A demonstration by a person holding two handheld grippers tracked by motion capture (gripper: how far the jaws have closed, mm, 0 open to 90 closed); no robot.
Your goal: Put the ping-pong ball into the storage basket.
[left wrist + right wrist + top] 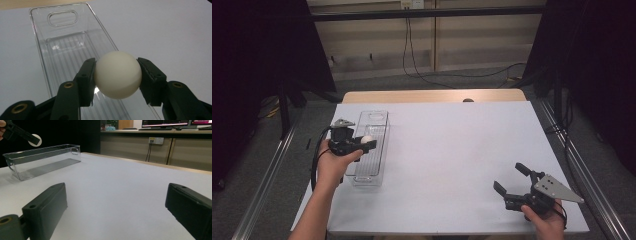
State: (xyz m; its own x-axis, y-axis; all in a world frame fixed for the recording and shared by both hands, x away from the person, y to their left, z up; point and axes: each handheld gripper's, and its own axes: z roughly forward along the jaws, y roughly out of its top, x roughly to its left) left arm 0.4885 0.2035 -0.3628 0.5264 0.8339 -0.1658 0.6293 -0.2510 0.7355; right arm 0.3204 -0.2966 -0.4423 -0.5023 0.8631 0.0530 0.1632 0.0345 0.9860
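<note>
Table: one white-topped rectangular table (447,150) with a strip of bare wood along its far edge; it carries one bin.
Bin: one clear plastic oblong bin (371,145) with a ribbed floor and an oval handle cut-out at its far end, standing on the left part of the table, long side running away from the person; nothing lies on its floor (67,57).
Ball: one smooth white round ball (118,75), held in the air above the bin's near half, clear of the ribbed floor; the high view shows it as a pale spot (366,139) over the bin's left wall.
Left tongs: one pair of black two-jaw left tongs (362,142) in the person's left hand (334,160), pinching the ball, one jaw pad on each side of it; the right gripper view shows them far off at its upper left (30,137) with the ball above the bin (42,160).
Right tongs: one pair of black two-jaw right tongs (511,179) in the person's right hand (544,217), near the table's front right corner, well apart from the bin; jaws spread wide with bare table between them (115,205), gripping nothing.
Count: two tongs, two hands, one ball, one bin, one table.
</note>
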